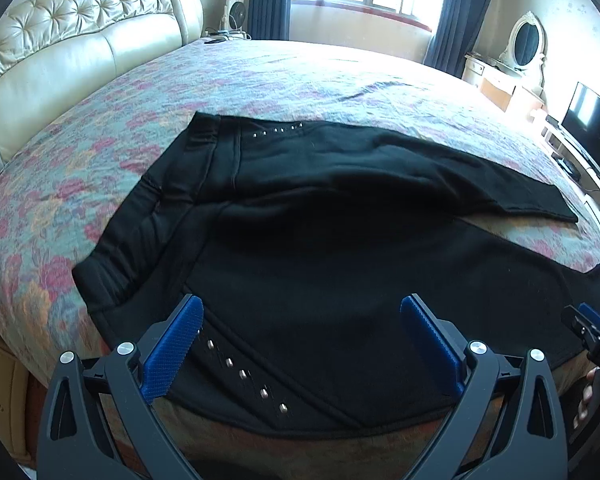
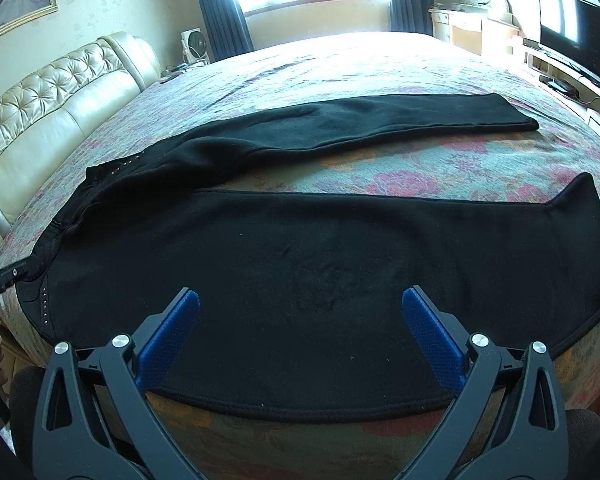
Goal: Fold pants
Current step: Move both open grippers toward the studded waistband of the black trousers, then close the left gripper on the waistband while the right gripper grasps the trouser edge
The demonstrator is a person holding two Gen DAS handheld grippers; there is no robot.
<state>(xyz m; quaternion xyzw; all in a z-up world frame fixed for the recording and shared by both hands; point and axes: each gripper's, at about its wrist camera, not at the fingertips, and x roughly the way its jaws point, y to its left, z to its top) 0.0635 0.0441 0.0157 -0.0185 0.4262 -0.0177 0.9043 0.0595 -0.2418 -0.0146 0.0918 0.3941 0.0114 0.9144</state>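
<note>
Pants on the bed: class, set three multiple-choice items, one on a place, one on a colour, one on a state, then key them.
1. Where do the pants lie?
A. on the flowered bedspread
B. on the floor
C. on the dresser

2. What colour are the pants?
A. white
B. black
C. red

3. How do the legs lie?
A. rolled up
B. stacked together
C. spread apart

Key:
1 A, bedspread shows all around them.
2 B, the cloth is black throughout.
3 C, bedspread shows between far leg and near leg.

Left gripper and right gripper are both open.
</note>
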